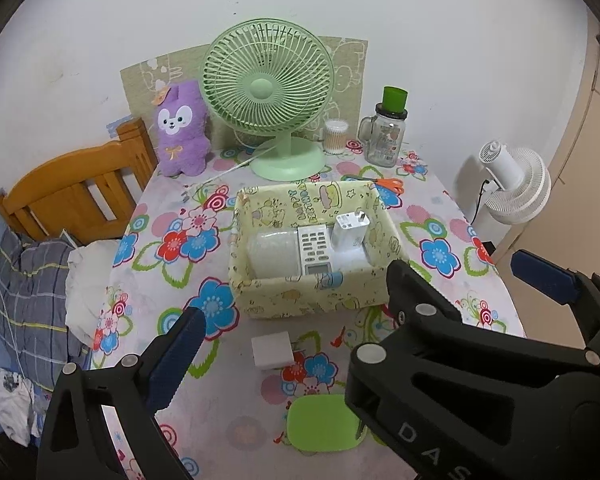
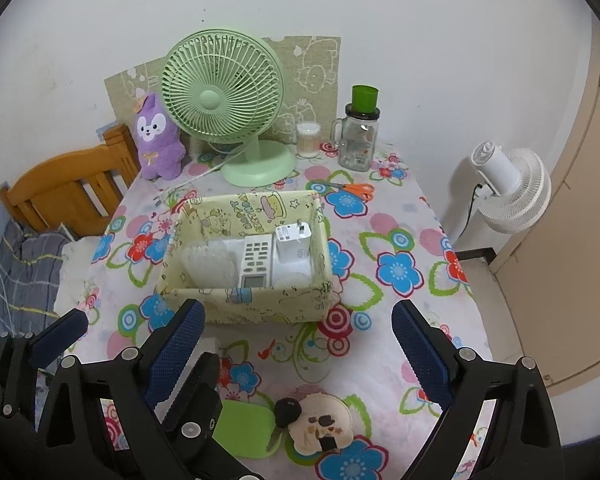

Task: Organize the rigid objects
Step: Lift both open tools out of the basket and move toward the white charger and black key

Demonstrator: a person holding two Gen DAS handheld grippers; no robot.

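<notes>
A yellow fabric basket [image 1: 312, 298] [image 2: 244, 304] stands mid-table. It holds a clear plastic piece, a white remote [image 1: 314, 248] [image 2: 254, 260] and a white plug charger [image 1: 350, 228] [image 2: 294, 240]. In front of it lie a white cube adapter [image 1: 272, 350], a green rounded-square lid [image 1: 322, 424] [image 2: 246, 426] and a round beige pouch [image 2: 324, 424] with a black key fob [image 2: 287, 410]. My left gripper [image 1: 296, 320] hangs open over the adapter. My right gripper [image 2: 296, 312] [image 1: 460, 276] is open and empty, close beside it; its left finger hides my left gripper's right finger.
At the back stand a green desk fan [image 1: 268, 96], a purple plush [image 1: 182, 128], a cotton-swab tub [image 1: 335, 136] and a glass jar [image 1: 384, 136]. Orange scissors [image 2: 356, 189] lie behind the basket. A wooden headboard [image 1: 72, 196] is left, a white floor fan [image 2: 508, 188] right.
</notes>
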